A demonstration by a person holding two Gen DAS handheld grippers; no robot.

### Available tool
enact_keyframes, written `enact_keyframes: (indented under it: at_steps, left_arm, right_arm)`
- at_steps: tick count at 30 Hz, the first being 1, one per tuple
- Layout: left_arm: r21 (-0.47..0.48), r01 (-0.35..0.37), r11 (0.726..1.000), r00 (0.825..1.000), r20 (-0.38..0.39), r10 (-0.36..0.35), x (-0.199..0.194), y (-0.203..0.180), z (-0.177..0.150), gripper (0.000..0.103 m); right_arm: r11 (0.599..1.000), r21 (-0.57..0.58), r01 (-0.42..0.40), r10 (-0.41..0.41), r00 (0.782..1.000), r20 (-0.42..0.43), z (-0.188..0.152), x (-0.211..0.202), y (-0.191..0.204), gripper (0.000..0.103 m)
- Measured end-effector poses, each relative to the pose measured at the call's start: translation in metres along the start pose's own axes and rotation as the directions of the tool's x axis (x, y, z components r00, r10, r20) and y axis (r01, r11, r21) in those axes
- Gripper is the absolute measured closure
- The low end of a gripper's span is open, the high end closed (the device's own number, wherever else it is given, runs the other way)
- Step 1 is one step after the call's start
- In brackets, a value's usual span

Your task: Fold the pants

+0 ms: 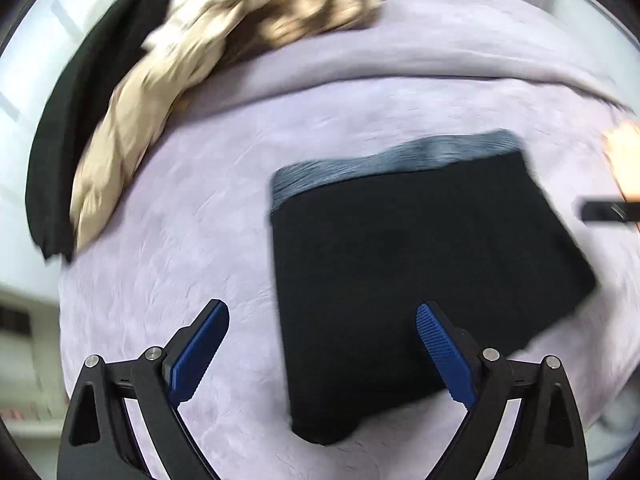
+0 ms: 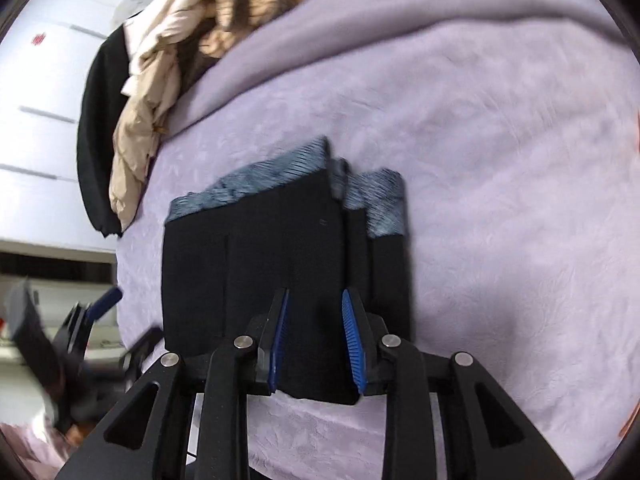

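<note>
Lying folded on lavender blanket (image 2: 500,160), black pants (image 2: 280,260) showing no readable label — left hand-held gripper (image 1: 322,332) spread wide, right hand-held gripper (image 2: 314,320) standing partly apart, pinching nothing.

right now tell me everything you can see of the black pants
The pants are black cloth with a grey-blue ribbed waistband, folded into a compact rectangle of several layers, waistband at the far edge. They lie flat on the lilac blanket, apart from the beige and black clothes heaped at the back. The right gripper hangs over the near edge, jaws part open; whether it touches is unclear.
</note>
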State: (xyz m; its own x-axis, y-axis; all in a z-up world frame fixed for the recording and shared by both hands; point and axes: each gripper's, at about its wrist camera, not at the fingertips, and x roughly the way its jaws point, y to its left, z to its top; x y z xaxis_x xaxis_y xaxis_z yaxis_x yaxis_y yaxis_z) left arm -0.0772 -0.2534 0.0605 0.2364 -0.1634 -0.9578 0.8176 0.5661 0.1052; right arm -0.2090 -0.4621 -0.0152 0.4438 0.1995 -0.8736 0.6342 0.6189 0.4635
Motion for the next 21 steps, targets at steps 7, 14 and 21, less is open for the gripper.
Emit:
enact_keyframes:
  at_steps: [7,14,21]
  left_arm:
    - [-0.047,0.022,0.999,0.995,-0.1,-0.026,0.049,0.003,-0.009,0.0]
    - [-0.105,0.052,0.993,0.981,-0.178,-0.07,0.029,0.001,-0.022,0.0]
    - [-0.14,0.034,0.99,0.991,-0.122,-0.051,-0.028,0.007,-0.041,0.0]
  right_arm:
    - [0.976,-0.098,0.193,-0.204,0.972,-0.117,-0.043,0.053,0.0,0.034]
    - [0.988,-0.021,0.151,-0.153,0.985,-0.081,-0.047,0.025,-0.006,0.026]
    - [0.99,0.051,0.128,-0.129,0.992,0.012,-0.046,-0.024,-0.007,0.017]
